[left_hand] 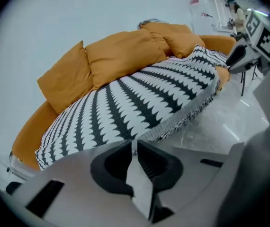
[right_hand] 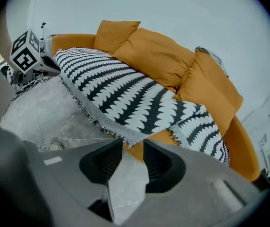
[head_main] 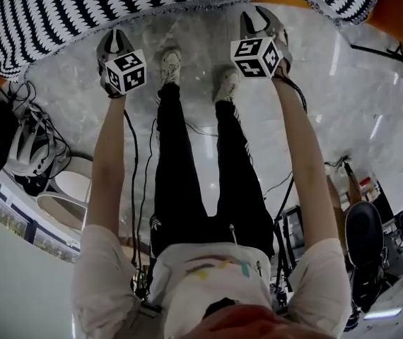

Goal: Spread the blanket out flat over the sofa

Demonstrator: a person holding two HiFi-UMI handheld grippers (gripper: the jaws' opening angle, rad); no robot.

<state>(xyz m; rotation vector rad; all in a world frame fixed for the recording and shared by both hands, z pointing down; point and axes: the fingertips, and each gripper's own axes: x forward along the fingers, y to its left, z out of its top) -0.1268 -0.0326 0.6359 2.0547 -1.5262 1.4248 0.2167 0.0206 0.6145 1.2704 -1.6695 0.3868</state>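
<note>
The blanket (right_hand: pixel 125 96) hem runs crosswise just ahead of you, its folded-over corner nearest your right gripper (right_hand: pixel 133 143), jaws apart and empty; your left gripper (left_hand: pixel 135 144) is closed on nothing.

Head view: looking steeply down from standing height onto the marble floor (head_main: pixel 343 119) and the blanket (head_main: pixel 81 13) edge; both gripper views: low, near the sofa (left_hand: pixel 28 131) front, angled inward from either side toward its orange cushions (left_hand: pixel 121 56), sharing that blanket with the head view.
</note>
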